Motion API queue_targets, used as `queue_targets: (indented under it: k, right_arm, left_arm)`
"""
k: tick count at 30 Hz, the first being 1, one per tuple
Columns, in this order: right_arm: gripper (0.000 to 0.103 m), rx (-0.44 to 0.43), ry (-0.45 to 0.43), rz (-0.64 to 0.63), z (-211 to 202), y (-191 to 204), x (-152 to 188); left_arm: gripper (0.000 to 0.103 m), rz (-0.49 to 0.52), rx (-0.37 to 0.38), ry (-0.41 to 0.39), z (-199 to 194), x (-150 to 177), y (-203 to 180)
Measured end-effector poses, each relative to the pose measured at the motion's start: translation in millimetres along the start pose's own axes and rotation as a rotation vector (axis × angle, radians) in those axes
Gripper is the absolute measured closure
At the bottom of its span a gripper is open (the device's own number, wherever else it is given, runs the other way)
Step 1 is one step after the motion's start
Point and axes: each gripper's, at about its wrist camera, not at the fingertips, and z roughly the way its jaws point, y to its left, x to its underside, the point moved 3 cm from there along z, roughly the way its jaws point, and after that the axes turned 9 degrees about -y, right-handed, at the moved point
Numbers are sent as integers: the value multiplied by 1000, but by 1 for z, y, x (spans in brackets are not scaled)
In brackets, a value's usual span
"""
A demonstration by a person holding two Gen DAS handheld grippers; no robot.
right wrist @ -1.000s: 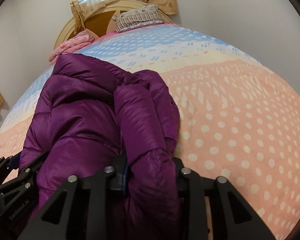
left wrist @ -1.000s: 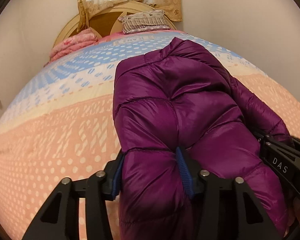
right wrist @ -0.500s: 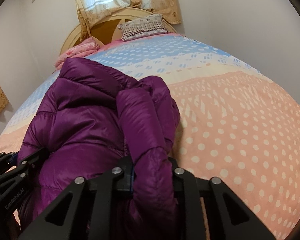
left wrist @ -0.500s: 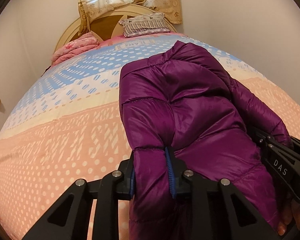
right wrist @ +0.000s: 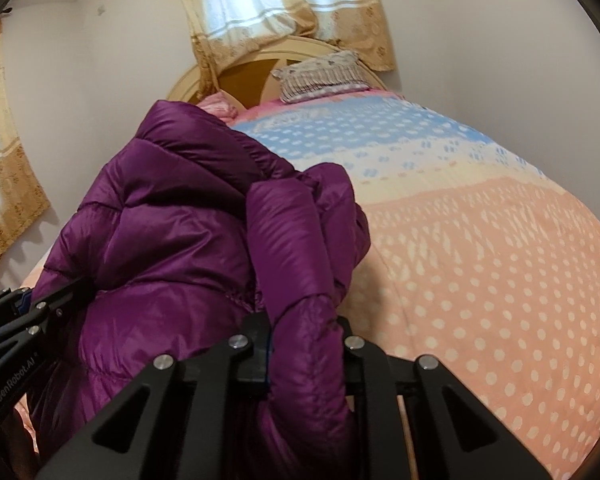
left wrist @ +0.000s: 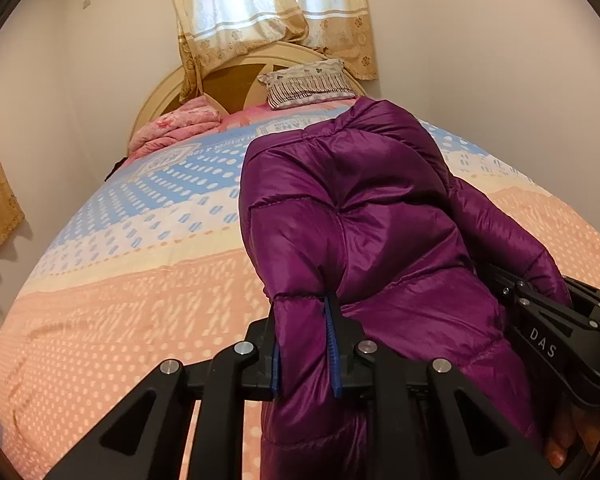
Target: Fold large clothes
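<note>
A bed point(left wrist: 112, 304) fills the room from wall to wall, its spread banded blue, cream and peach with pale dots. At the far end stands a rounded wooden headboard point(left wrist: 160, 92) under tan-trimmed curtains point(left wrist: 260, 12); on the far left of the bed lies a folded pink quilt point(left wrist: 176, 128), and to its right a striped pillow point(left wrist: 308, 84).

The purple puffer jacket point(left wrist: 360, 220) lies right of the bed's middle in the left wrist view, quilted, glossy and bunched, its collar end toward the headboard. The left gripper point(left wrist: 304, 344) has its blue-padded fingers point(left wrist: 332, 344) closing on a fold of the near hem. In the right wrist view the right gripper point(right wrist: 304, 344) is closing on a sleeve-like roll of the jacket.

The jacket's near edge drops out of frame below both grippers. The right gripper's pads are mostly buried in fabric. Fingertips of a hand point(left wrist: 560, 452) peek in at the lower right corner.
</note>
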Motion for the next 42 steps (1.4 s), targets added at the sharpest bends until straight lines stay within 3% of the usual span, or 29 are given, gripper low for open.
queue_targets:
  k: [21,42]
  right_arm:
    - [85,-110,-42,-63,7,54,-26]
    - [86,-227,-12,-147,18,125,-27]
  left_arm:
    - [89,-40,-65,-54,-33,-20,61]
    - [89,-96,-146,-31,-46,-2,135]
